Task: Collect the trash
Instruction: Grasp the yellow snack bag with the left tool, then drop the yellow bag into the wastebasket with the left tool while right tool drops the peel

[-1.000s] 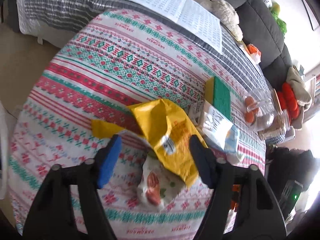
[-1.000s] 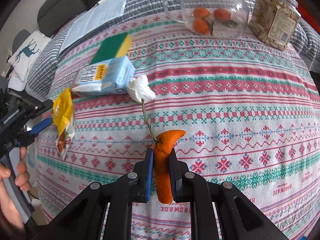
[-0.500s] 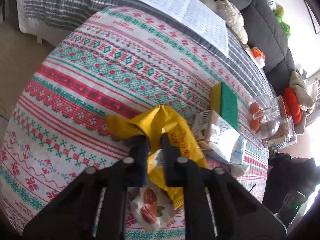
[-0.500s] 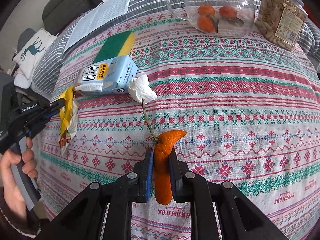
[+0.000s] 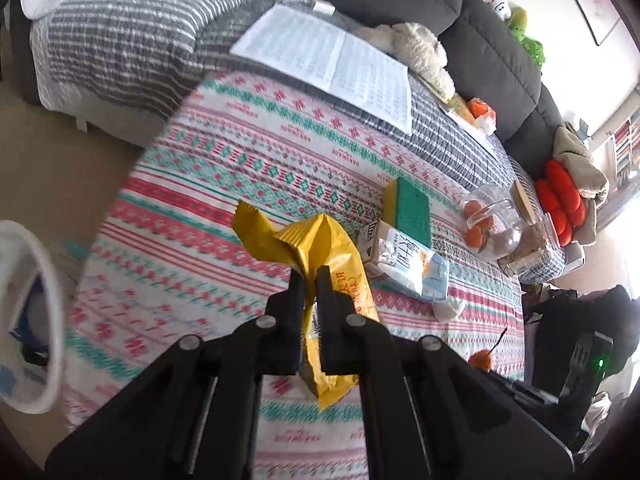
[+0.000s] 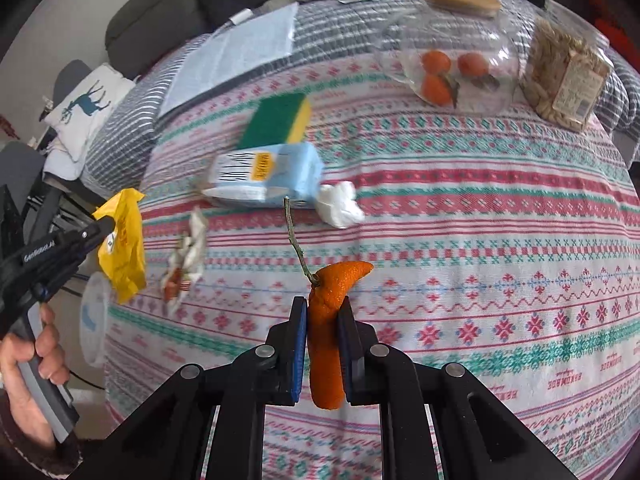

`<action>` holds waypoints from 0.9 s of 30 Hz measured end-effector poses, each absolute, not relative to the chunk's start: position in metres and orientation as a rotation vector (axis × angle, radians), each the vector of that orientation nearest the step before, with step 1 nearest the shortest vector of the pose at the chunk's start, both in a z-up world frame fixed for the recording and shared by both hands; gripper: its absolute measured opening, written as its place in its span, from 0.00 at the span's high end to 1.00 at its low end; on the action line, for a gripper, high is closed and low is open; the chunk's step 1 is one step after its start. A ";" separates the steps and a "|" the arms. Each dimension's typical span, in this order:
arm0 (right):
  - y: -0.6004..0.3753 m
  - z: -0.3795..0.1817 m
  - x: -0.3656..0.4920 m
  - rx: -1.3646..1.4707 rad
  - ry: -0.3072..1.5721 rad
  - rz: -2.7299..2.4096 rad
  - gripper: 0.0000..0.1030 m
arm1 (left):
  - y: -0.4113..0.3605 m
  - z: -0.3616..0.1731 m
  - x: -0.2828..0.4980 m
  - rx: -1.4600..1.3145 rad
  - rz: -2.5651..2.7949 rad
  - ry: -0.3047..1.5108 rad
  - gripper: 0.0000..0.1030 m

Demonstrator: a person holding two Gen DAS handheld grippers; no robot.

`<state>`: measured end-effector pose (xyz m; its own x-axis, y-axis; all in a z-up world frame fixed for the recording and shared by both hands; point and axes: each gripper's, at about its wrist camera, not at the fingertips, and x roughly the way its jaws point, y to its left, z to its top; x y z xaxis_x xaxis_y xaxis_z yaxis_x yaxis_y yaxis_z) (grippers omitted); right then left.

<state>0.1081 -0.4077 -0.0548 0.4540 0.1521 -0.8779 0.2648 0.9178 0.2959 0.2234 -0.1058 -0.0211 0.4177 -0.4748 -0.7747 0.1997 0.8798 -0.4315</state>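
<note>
Between right hand-held gripper (image 6: 323, 312) pads, orange peel (image 6: 329, 328) upright, stem (image 6: 295, 240) upward.

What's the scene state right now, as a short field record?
left hand-held gripper: shut on yellow wrapper, lifted off the tablecloth
right hand-held gripper: shut on orange peel
left on table: nut wrapper, crumpled tissue, blue carton, sponge
bin: white rim at left edge
</note>
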 end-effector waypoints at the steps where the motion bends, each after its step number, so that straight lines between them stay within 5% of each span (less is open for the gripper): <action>1: -0.403 -0.052 0.108 0.420 1.102 -0.067 0.85 | -0.100 -0.018 0.221 -0.285 -0.428 1.055 0.94; 27: -0.222 -0.031 0.152 0.280 1.100 0.145 0.85 | 0.094 -0.018 0.187 -0.092 -0.135 1.012 0.94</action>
